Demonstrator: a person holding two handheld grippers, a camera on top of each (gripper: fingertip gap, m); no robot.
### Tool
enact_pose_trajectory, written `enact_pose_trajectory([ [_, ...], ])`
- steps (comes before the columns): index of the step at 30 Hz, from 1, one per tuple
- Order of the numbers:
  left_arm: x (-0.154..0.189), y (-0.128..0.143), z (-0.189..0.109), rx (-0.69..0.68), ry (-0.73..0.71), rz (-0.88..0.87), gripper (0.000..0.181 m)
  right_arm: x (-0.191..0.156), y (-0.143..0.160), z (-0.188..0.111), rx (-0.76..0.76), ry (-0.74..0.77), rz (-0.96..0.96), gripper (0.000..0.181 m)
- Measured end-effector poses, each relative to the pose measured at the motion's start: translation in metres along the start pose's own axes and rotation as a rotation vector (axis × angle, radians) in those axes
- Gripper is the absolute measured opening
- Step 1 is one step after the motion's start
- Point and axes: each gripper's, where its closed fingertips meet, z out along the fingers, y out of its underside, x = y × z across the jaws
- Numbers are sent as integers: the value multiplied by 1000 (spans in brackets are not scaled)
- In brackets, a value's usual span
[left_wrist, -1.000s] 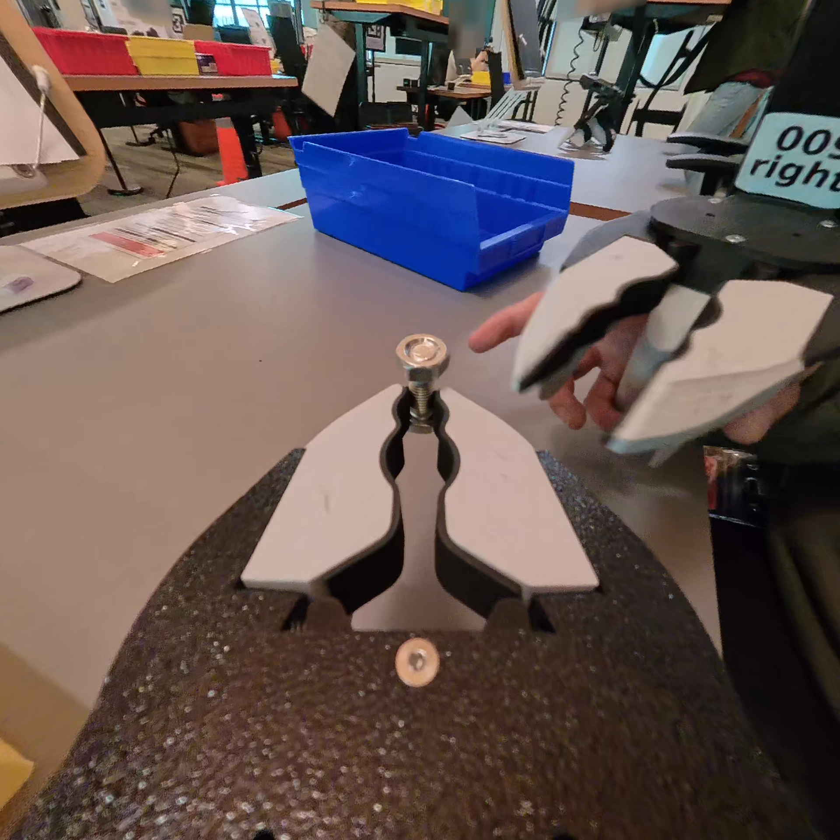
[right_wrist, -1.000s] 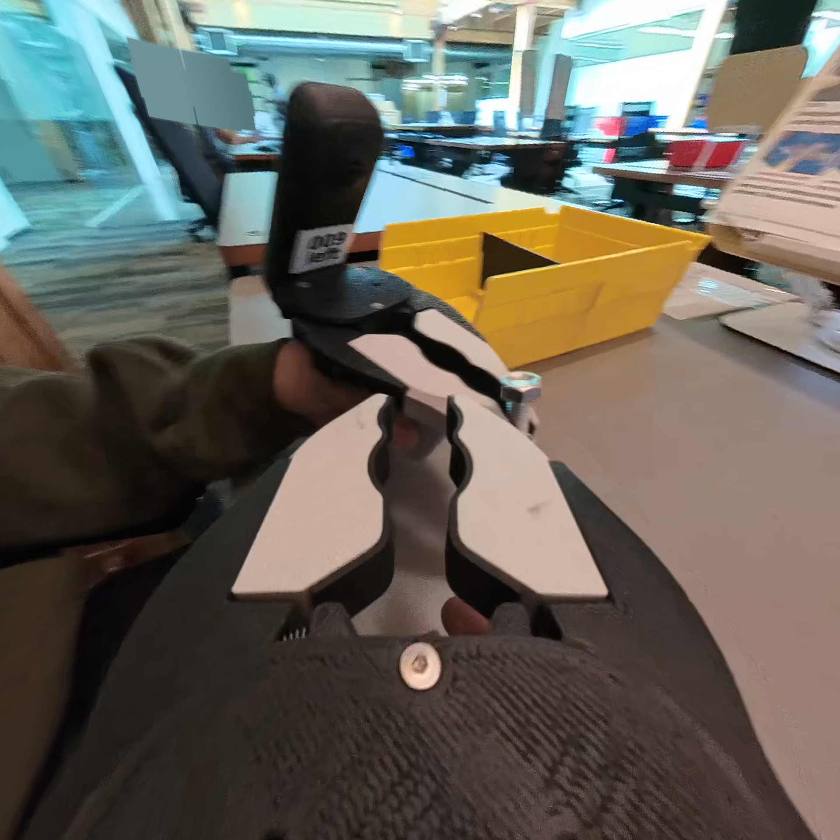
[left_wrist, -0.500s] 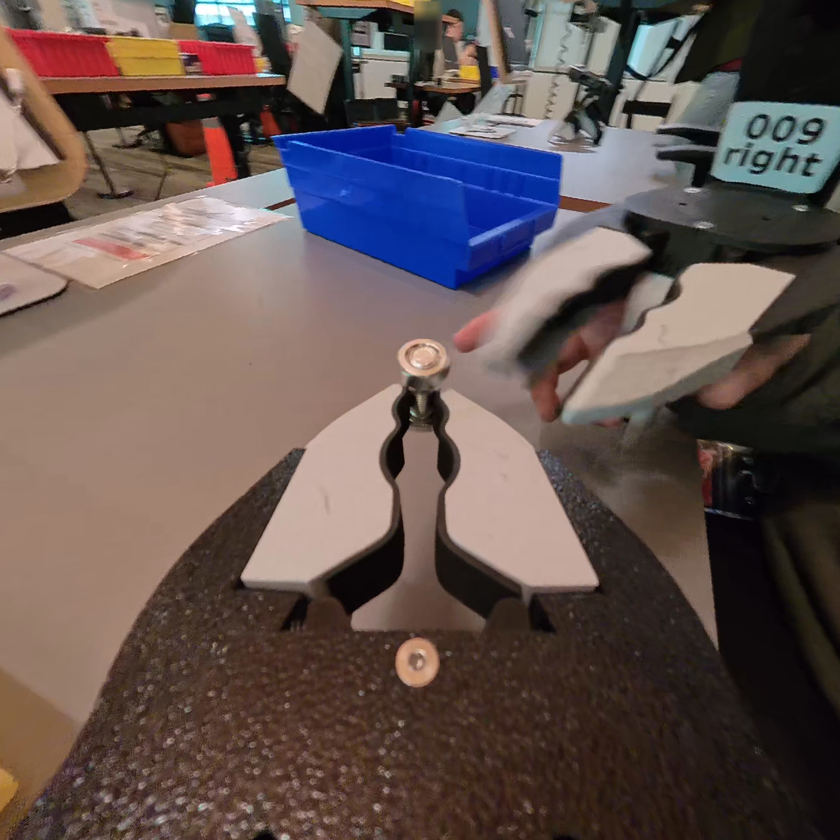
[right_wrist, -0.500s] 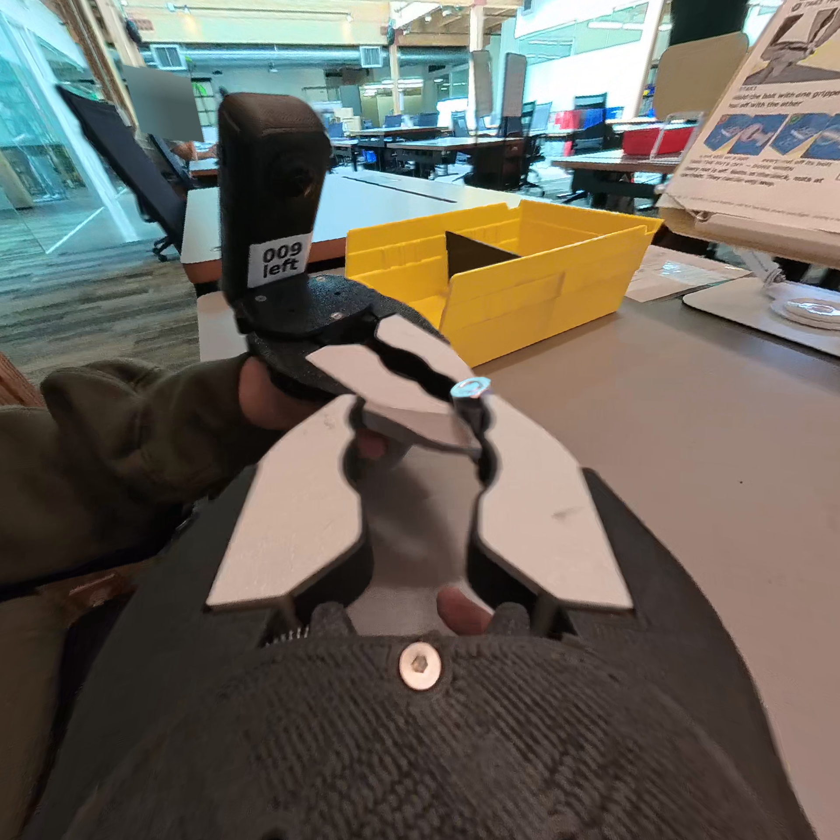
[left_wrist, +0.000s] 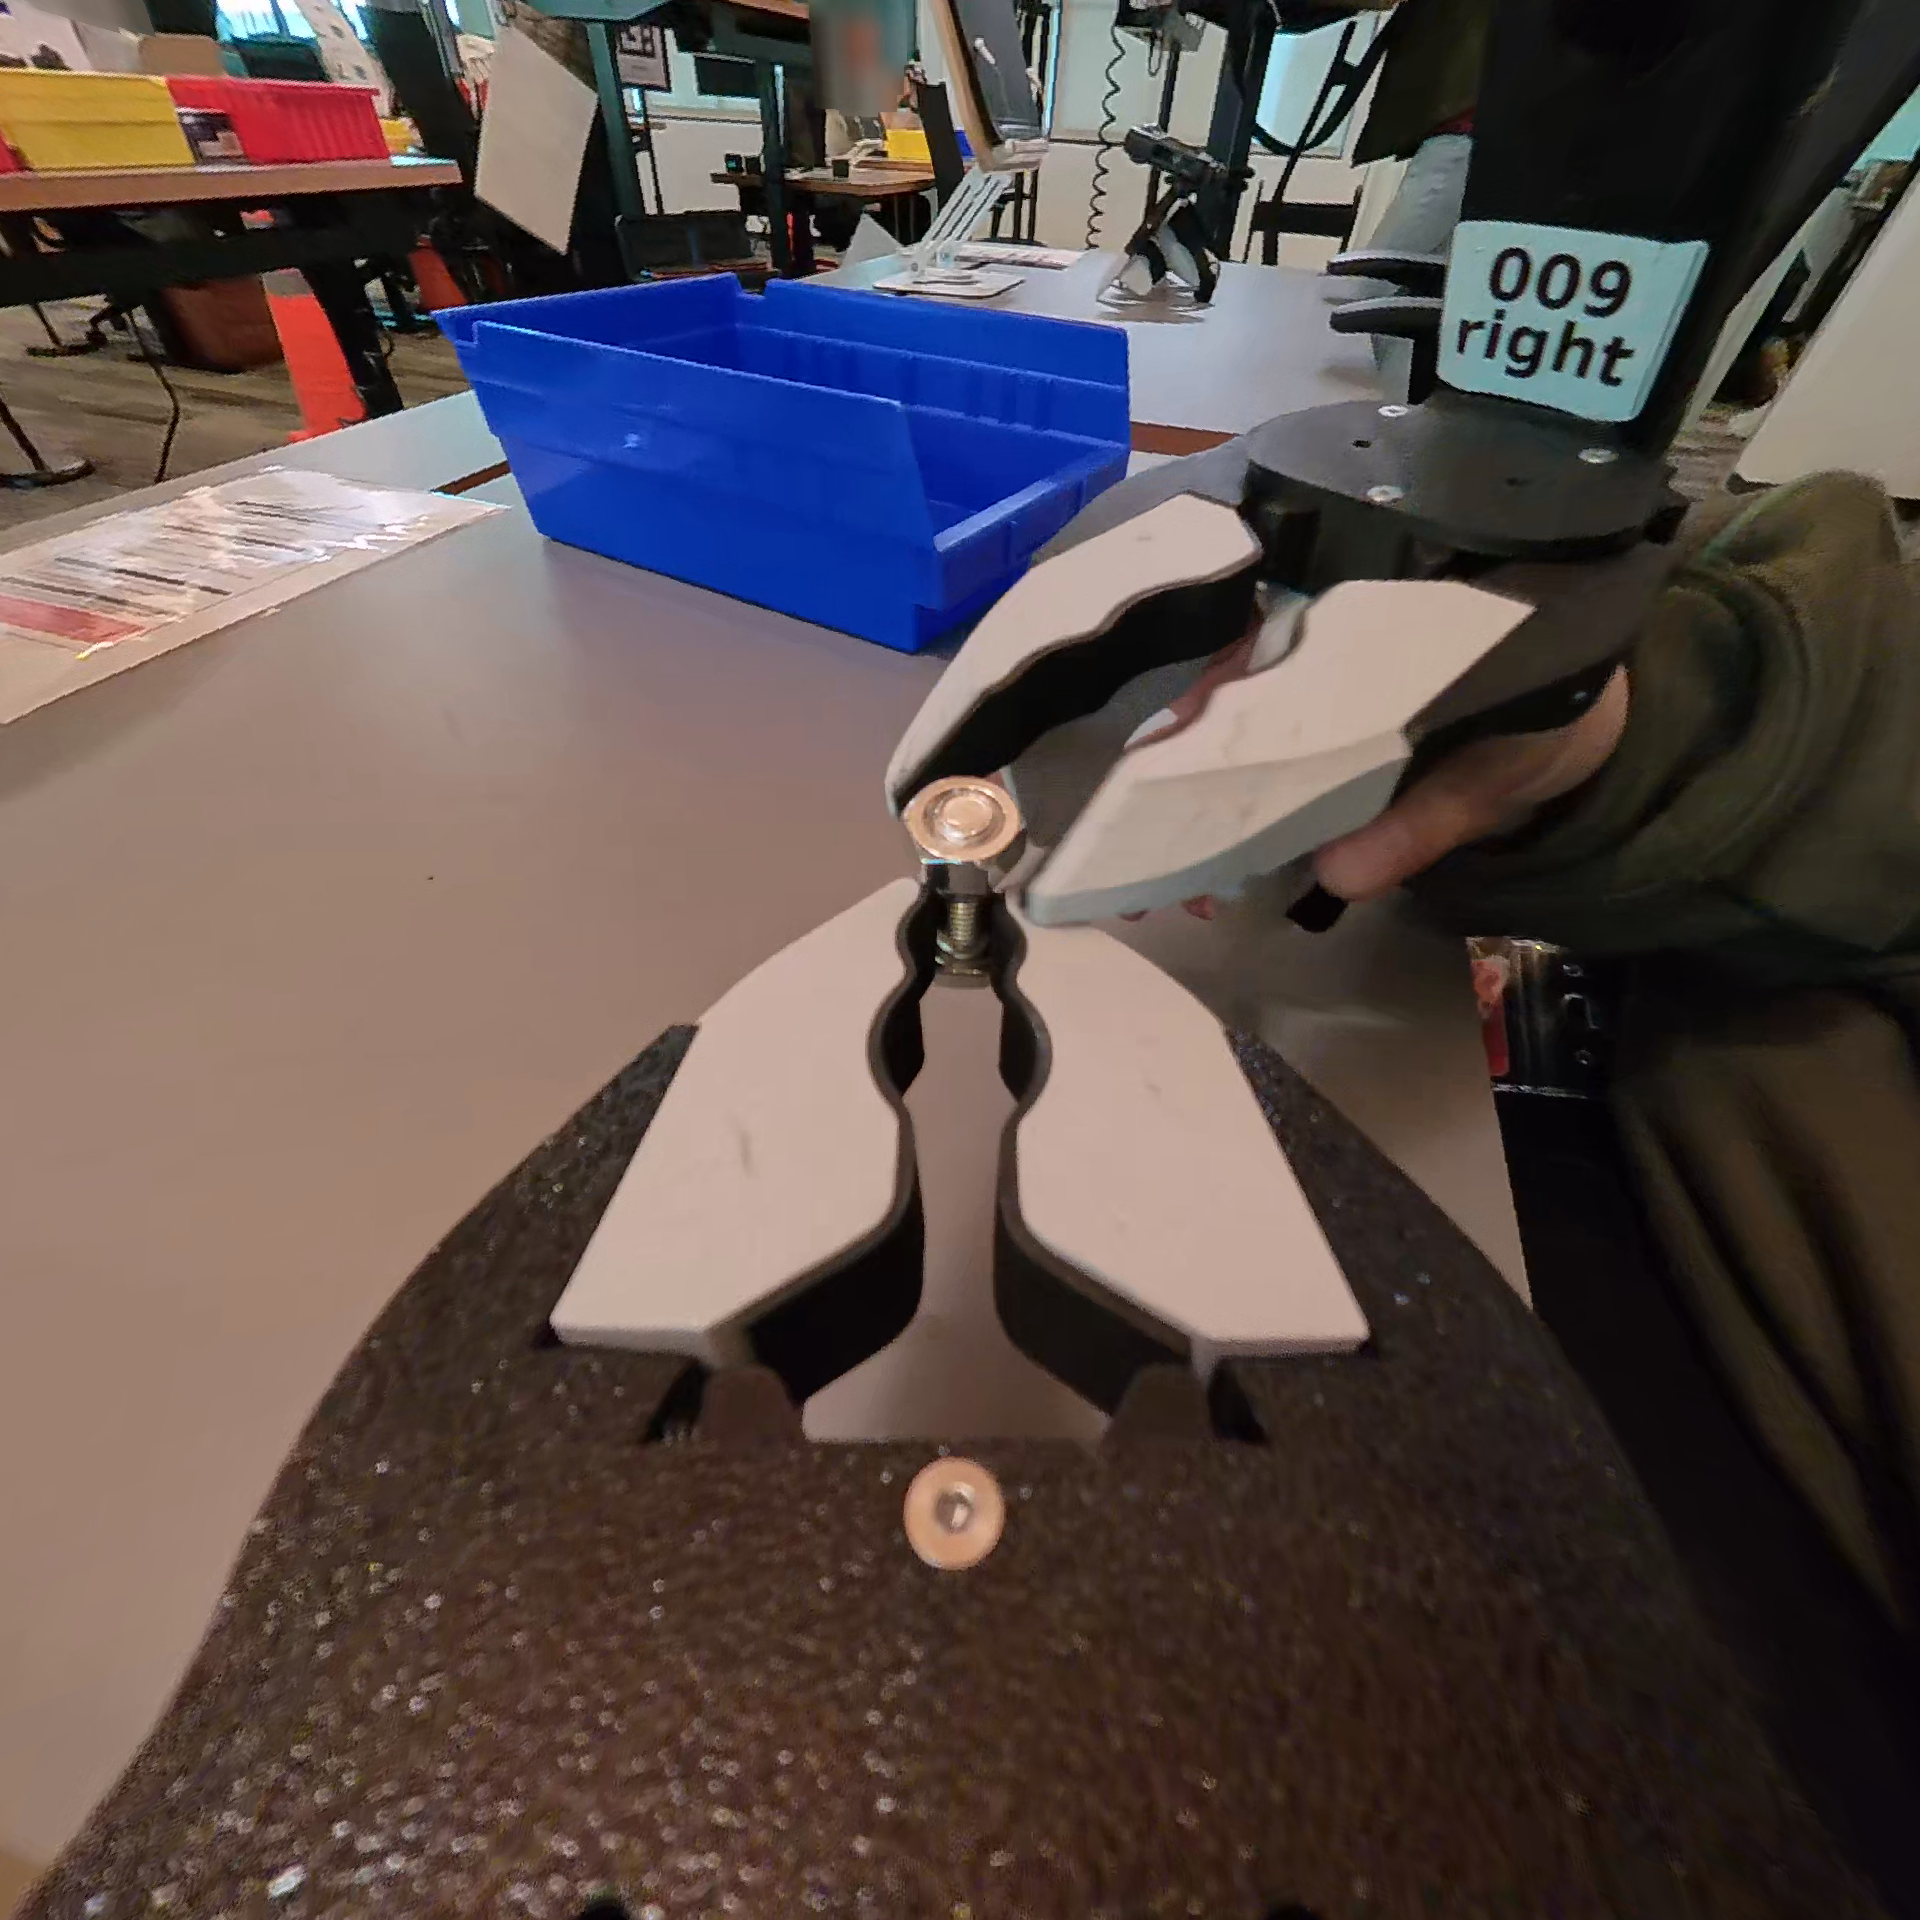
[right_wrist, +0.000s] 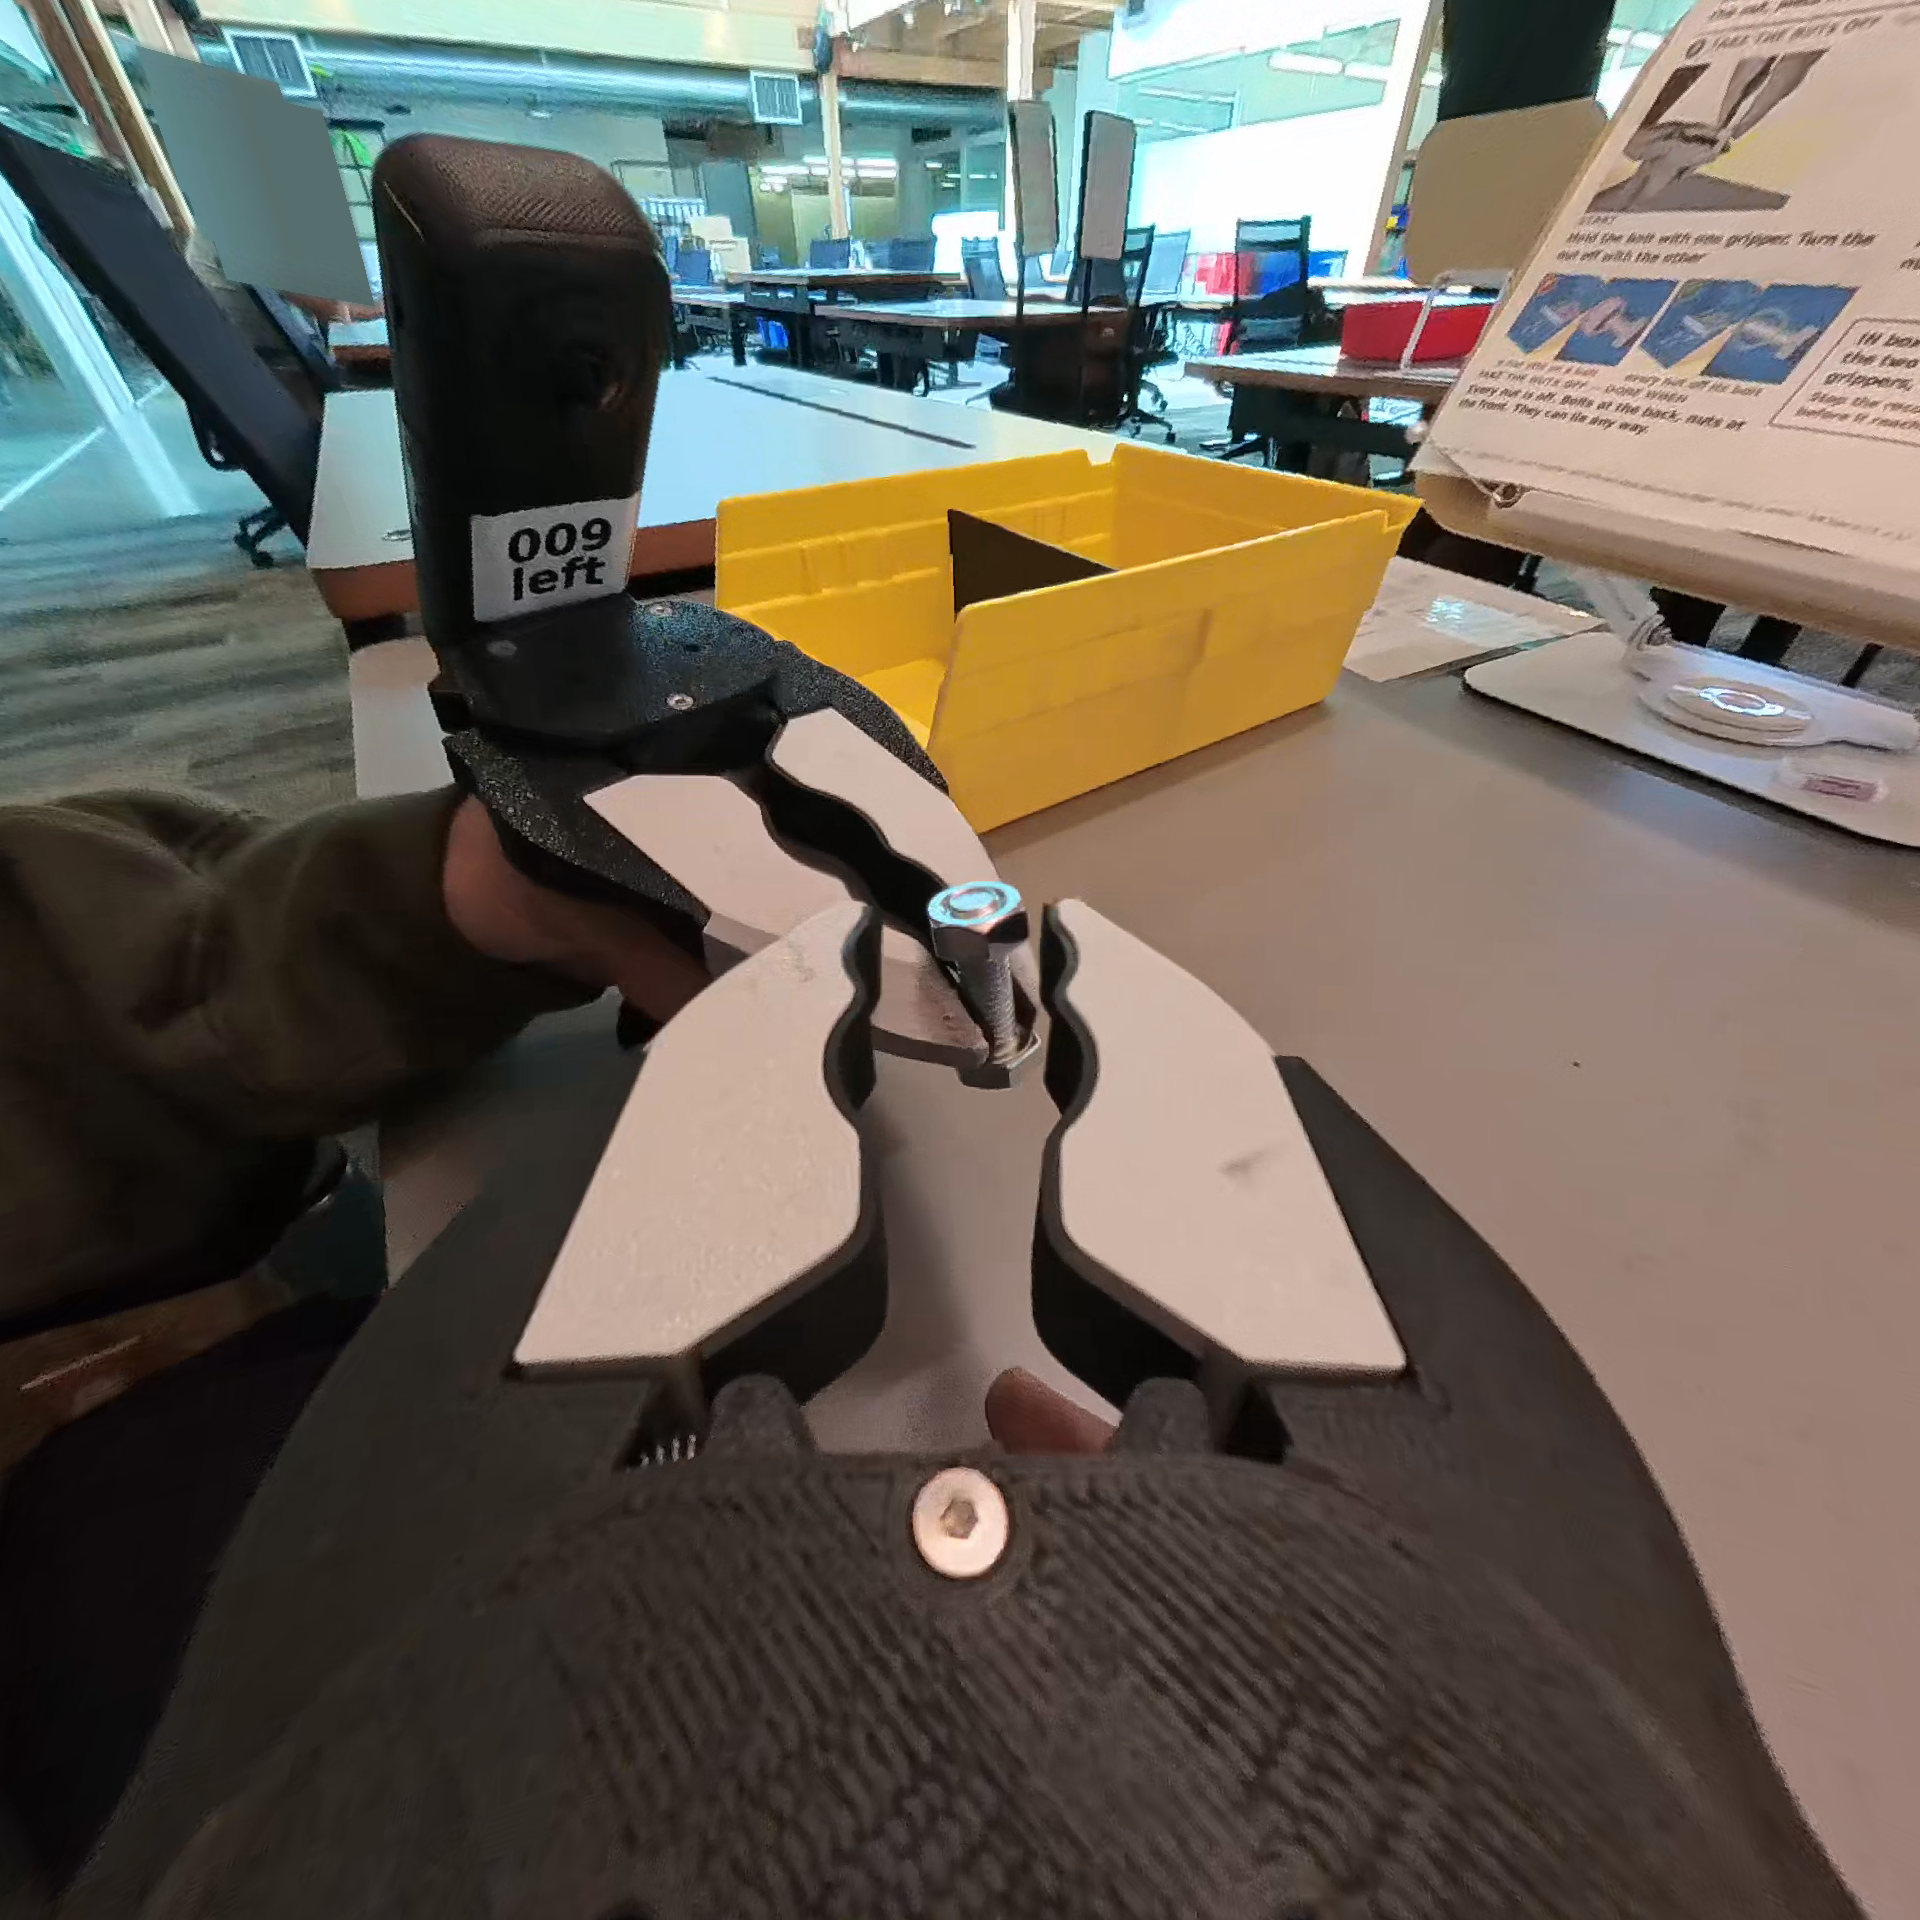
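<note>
My left gripper (left_wrist: 961, 940) is shut on a silver hex bolt (left_wrist: 961, 826), gripping its threaded shank just above the nut (left_wrist: 961, 968). The bolt stands nearly upright, head on top, above the grey table (left_wrist: 416, 831). My right gripper (right_wrist: 956, 925) is open, with one fingertip on each side of the bolt head (right_wrist: 977, 914); the gap is wider than the head. In the left wrist view the right gripper (left_wrist: 971, 831) comes in from the right at head height. In the right wrist view the left gripper (right_wrist: 992, 1029) comes in from the left, holding the bolt's lower end.
A blue bin (left_wrist: 790, 447) stands on the table beyond the grippers. A yellow bin (right_wrist: 1143, 644) with a black divider stands farther back in the right wrist view. A printed sheet on a white stand (right_wrist: 1714, 260) is at the right, and a laminated sheet (left_wrist: 187, 561) lies at the left. Both grippers' tips are close together, under 4 cm apart.
My right gripper has moved in toward the bolt and opened wider; its fingertips now sit on both sides of the bolt head. My left gripper has kept hold of the bolt.
</note>
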Motion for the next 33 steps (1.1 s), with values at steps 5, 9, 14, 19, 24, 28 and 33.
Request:
enact_pose_trajectory([
  [5, 1, -5, 0, 32, -6, 21, 9, 2, -3, -1, 23, 24, -17, 18],
  [9, 2, -17, -2, 113, -13, 18, 9, 7, -14, -5, 130, 8, 144, 17],
  [14, 3, -24, -4, 165, -1, 0, 13, 9, -24, -10, 244, -42, 322, 17],
  [19, 3, -23, -4, 158, 0, 7, 9, 7, -24, -8, 237, -35, 298, 17],
  [24, -3, -20, -3, 129, -58, 19, 9, 8, -21, -8, 208, -15, 248, 18],
  [28, -6, -16, -2, 106, -69, 11, 9, 9, -20, -8, 161, 40, 131, 39],
  [33, -14, -15, -3, 99, -122, 0, 9, 1, -18, -3, 118, 40, 76, 42],
])
